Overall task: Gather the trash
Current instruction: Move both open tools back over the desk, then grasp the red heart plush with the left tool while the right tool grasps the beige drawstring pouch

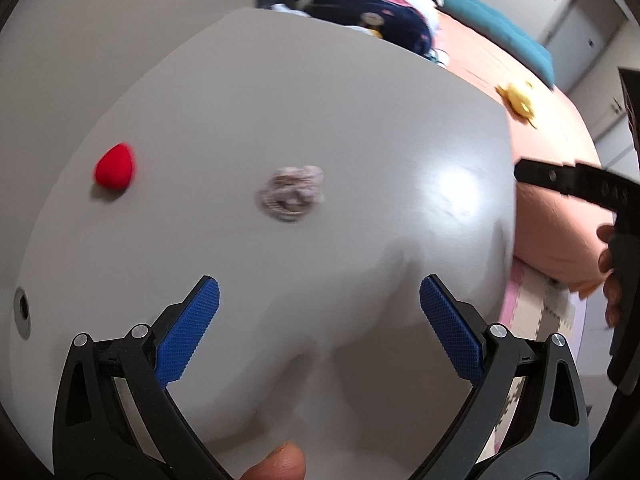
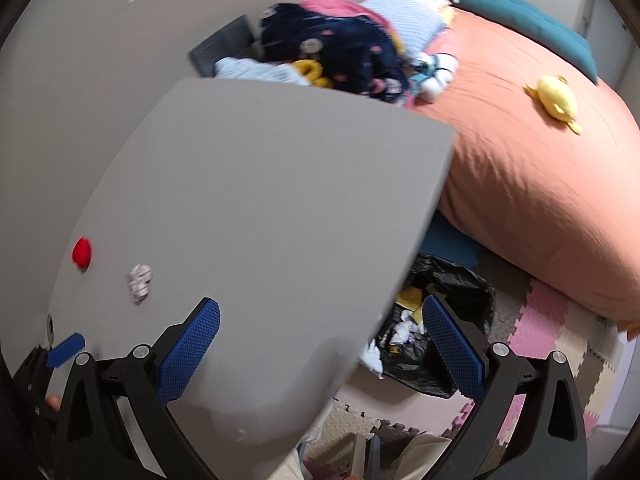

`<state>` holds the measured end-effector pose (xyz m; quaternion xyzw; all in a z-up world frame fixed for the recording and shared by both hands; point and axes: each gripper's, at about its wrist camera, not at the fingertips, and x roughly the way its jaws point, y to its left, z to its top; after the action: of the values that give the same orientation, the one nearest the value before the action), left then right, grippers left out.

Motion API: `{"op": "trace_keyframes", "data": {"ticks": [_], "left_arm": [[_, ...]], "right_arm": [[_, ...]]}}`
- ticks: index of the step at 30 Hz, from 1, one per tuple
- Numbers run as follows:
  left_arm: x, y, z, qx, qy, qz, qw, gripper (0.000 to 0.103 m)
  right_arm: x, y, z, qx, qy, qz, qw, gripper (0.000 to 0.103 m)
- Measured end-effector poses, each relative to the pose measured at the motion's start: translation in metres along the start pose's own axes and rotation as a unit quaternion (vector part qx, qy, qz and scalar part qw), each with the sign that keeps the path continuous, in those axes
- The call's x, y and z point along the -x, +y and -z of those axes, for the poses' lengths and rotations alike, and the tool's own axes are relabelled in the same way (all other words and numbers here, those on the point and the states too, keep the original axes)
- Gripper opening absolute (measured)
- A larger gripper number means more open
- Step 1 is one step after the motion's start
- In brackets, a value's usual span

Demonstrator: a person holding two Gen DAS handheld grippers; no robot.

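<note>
A crumpled grey-white paper wad (image 1: 291,193) lies on the grey table (image 1: 320,100), with a small red object (image 1: 114,171) to its left. Both show in the right wrist view, the wad (image 2: 139,282) and the red object (image 2: 81,253). My left gripper (image 1: 319,320) is open and empty, hovering over the table short of the wad. My right gripper (image 2: 320,340) is open and empty at the table's right edge, above a black-lined trash bin (image 2: 432,320) on the floor that holds paper scraps. A white wad (image 2: 372,356) sits at the bin's rim.
A bed with an orange cover (image 2: 520,160) stands to the right, with a yellow plush toy (image 2: 556,98) and piled clothes (image 2: 352,48). Pink and beige foam mats (image 2: 560,340) cover the floor. The right gripper's body (image 1: 580,184) shows at the left wrist view's right edge.
</note>
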<state>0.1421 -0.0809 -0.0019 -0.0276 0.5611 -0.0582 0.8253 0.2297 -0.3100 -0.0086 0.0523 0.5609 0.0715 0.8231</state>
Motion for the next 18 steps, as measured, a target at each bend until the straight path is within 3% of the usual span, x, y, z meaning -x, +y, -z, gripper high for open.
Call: {"op": "trace_keyframes", "data": {"ticks": [5, 18], "left_arm": [[0.005, 0.039, 0.001, 0.039, -0.003, -0.006, 0.9992, 0.097], [-0.004, 0.100, 0.005, 0.091, 0.005, -0.023, 0.9956, 0.097]], "right_arm": [[-0.012, 0.045, 0.001, 0.043, 0.012, -0.012, 0.999, 0.101], [-0.046, 0.114, 0.002, 0.091, 0.038, -0.030, 0.995, 0.101]]}}
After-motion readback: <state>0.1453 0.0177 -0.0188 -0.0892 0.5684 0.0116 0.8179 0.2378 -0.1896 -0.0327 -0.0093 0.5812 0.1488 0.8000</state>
